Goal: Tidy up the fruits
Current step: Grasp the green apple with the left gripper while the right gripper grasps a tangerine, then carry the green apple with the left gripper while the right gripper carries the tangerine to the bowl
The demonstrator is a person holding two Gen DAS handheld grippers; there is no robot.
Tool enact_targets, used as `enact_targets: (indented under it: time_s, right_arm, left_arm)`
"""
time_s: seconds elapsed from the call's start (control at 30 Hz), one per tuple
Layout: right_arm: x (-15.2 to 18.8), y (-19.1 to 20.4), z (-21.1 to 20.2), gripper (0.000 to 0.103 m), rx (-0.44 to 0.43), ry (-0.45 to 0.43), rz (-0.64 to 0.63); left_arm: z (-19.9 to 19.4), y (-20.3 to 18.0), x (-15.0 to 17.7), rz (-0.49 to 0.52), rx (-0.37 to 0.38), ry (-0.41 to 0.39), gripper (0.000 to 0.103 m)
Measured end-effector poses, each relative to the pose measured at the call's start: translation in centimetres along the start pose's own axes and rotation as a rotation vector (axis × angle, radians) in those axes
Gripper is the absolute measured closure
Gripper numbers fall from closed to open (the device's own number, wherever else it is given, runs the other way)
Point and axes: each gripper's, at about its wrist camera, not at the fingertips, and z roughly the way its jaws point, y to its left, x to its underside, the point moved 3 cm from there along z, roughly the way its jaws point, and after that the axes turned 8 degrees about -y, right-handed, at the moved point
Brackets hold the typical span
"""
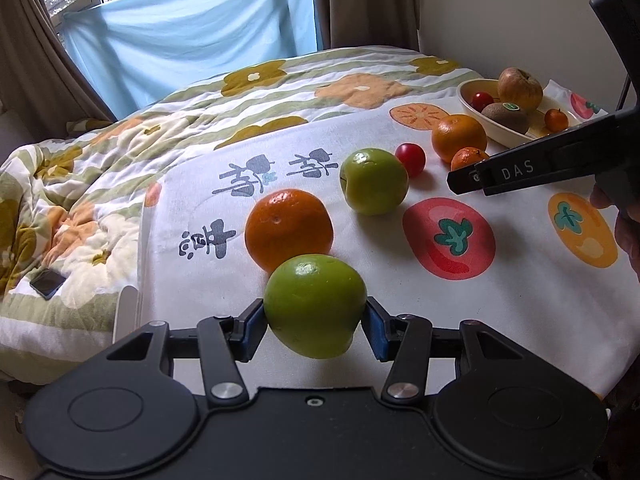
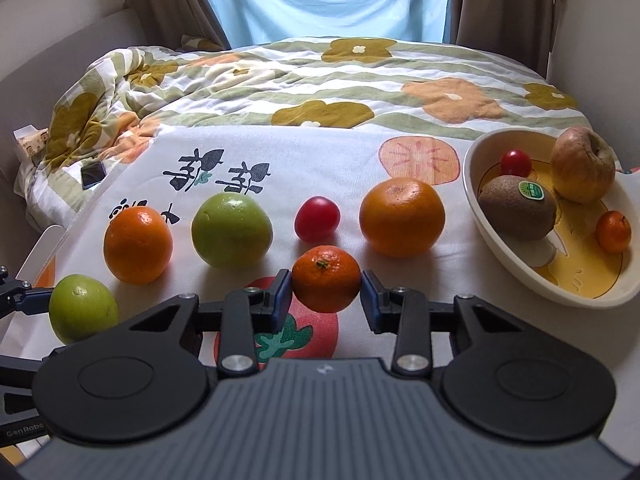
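My left gripper [image 1: 315,322] is shut on a green apple [image 1: 314,306], also seen at the left in the right wrist view [image 2: 82,307]. My right gripper [image 2: 326,294] is shut on a small mandarin [image 2: 326,278], seen partly behind its finger in the left wrist view [image 1: 468,158]. On the white cloth lie an orange [image 2: 138,244], a second green apple [image 2: 231,230], a red cherry tomato [image 2: 317,218] and a large orange [image 2: 402,218]. The cream bowl [image 2: 476,200] at the right holds a kiwi [image 2: 516,208], a cherry tomato [image 2: 516,163], a wrinkled apple [image 2: 582,170] and a small mandarin [image 2: 613,231].
The fruit-print cloth [image 2: 280,152] lies over a floral quilt [image 2: 360,80] on a bed. A phone [image 2: 93,175] lies on the quilt at the left. Curtains and a blue sheet hang behind. A wall stands to the right of the bowl.
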Motion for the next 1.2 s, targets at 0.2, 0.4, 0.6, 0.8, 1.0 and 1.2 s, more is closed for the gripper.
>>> enact_targets:
  time_s: [0.2, 0.4, 0.6, 0.8, 1.0, 1.2]
  right_arm:
    - [-1.2, -1.0, -2.0, 0.051, 0.008, -0.024, 0.010]
    - [-2.3, -3.4, -4.2, 0.051, 0.024, -0.039, 0.039]
    - [-3.1, -7.3, -6.4, 0.051, 0.050, -0.056, 0.055]
    - [-3.7, -12.3, -7.9, 0.051, 0.084, -0.064, 0.069]
    - [-4.3, -17.5, -8.7, 0.051, 0.107, -0.066, 0.070]
    - [-4.5, -21.8, -8.2, 0.052, 0.107, -0.055, 0.046]
  left_arm:
    - [-1.8, -0.5, -1.9, -0.002, -0.007, -0.039, 0.048]
    - [-2.9, -1.9, -4.3, 0.010, 0.006, -0.062, 0.048]
    - [-3.3, -4.9, -7.3, 0.012, 0.037, -0.097, 0.048]
    - [-2.6, -9.2, -10.2, 0.021, 0.077, -0.118, 0.048]
    - [-1.0, -13.8, -12.7, 0.034, 0.102, -0.126, 0.048]
    - [1.3, -17.9, -14.6, 0.037, 0.119, -0.118, 0.048]
